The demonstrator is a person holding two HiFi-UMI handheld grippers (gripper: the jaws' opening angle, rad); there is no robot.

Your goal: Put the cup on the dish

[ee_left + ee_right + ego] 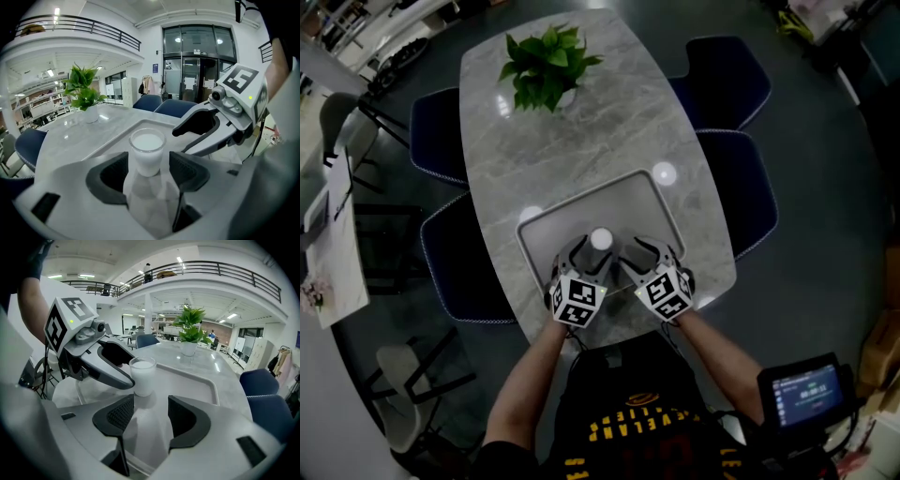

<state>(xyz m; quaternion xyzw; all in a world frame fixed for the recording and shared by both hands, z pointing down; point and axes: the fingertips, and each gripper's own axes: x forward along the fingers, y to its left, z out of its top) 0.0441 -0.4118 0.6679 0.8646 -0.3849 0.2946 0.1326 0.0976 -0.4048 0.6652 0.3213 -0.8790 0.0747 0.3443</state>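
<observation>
A small white cup [600,239] stands upright on the grey rectangular dish [581,192], near its front edge. My left gripper [581,253] is open just left of the cup. In the left gripper view the cup [147,152] stands at the tips of the open left gripper [148,171], with narrow gaps on both sides. My right gripper [639,251] is open and empty just right of the cup. From the right gripper view the cup [142,376] is ahead and left of the right gripper [150,416], beside a finger of the left gripper [119,369].
The dish lies on a marble table [581,131] close to its near edge. A potted plant [546,64] stands at the far end. Blue chairs [727,80] flank both sides. A device with a lit screen [806,394] sits low at the right.
</observation>
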